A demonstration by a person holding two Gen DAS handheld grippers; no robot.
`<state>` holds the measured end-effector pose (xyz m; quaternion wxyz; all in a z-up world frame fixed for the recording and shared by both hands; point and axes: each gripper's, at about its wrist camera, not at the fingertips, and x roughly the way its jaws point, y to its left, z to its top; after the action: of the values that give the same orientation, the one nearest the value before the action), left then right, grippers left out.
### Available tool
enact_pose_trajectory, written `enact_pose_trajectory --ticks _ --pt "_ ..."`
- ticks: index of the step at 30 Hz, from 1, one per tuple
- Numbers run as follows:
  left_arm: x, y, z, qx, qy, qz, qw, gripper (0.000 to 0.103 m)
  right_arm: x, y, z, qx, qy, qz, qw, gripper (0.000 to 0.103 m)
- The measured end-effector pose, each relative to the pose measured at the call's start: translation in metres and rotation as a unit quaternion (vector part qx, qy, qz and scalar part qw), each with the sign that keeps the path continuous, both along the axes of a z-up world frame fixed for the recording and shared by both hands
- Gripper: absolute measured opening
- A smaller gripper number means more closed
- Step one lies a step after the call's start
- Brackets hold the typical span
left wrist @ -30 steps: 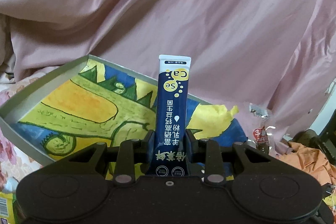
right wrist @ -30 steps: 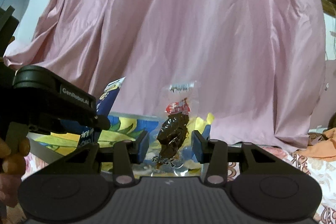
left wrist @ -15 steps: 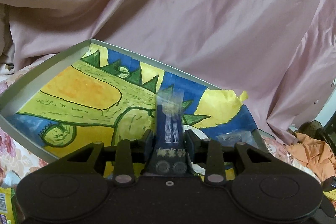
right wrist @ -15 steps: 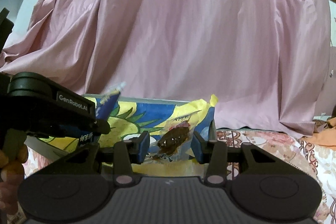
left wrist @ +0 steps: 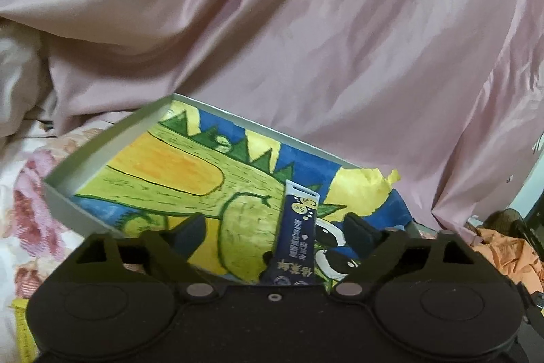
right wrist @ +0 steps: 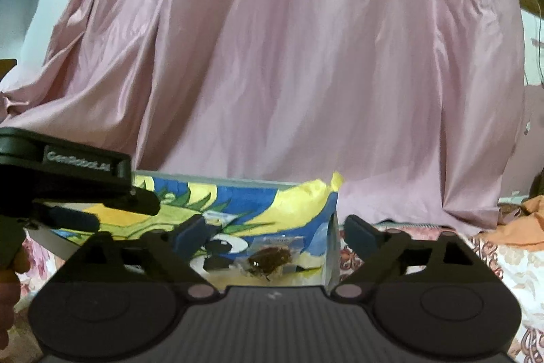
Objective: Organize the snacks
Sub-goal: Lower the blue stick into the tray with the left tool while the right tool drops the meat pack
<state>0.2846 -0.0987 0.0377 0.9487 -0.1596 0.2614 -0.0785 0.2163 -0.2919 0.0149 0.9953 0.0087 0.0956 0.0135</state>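
The left gripper (left wrist: pixel 273 232) is opening, pads clear of one blue sachet (left wrist: pixel 295 238) lying lengthwise away in the tray (left wrist: pixel 102 142). The right gripper (right wrist: pixel 274 235) is opening too; one clear packet (right wrist: pixel 272 256) lies in the tray.

Pale pink satin drape (left wrist: pixel 306 39) fills the back, glossy folds all over. The grey-rimmed box (left wrist: pixel 102 152) carries a painted dinosaur lining in lime green, orange, yellow and deep blue, outlined in dark green. A navy stick sachet (left wrist: pixel 295 237) shows yellow dots and a white end. A clear packet (right wrist: pixel 272 256) shows a dark brown snack. The bedsheet (left wrist: pixel 23 193) is cream with pink roses. Orange cloth (left wrist: pixel 506 254) sits at the right.
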Motion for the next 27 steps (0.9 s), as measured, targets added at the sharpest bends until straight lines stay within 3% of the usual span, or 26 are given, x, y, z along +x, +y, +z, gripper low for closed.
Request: enact_pose_trajectory --ticks 5,18,27 --pt "-0.021 0.01 0.011 0.015 -0.026 0.018 0.9994 0.102 -0.014 0.005 0.007 -0.014 -0.028 -0.002 1.0 0.103" --pt "-0.085 0.038 0.022 0.048 -0.061 0.035 0.9964 0.102 -0.068 0.022 0.016 -0.044 -0.051 0.017 0.998 0.103" --pt "-0.128 0.058 0.024 0.073 -0.067 0.029 0.9947 0.102 -0.109 0.033 0.024 -0.033 -0.055 0.028 0.998 0.103"
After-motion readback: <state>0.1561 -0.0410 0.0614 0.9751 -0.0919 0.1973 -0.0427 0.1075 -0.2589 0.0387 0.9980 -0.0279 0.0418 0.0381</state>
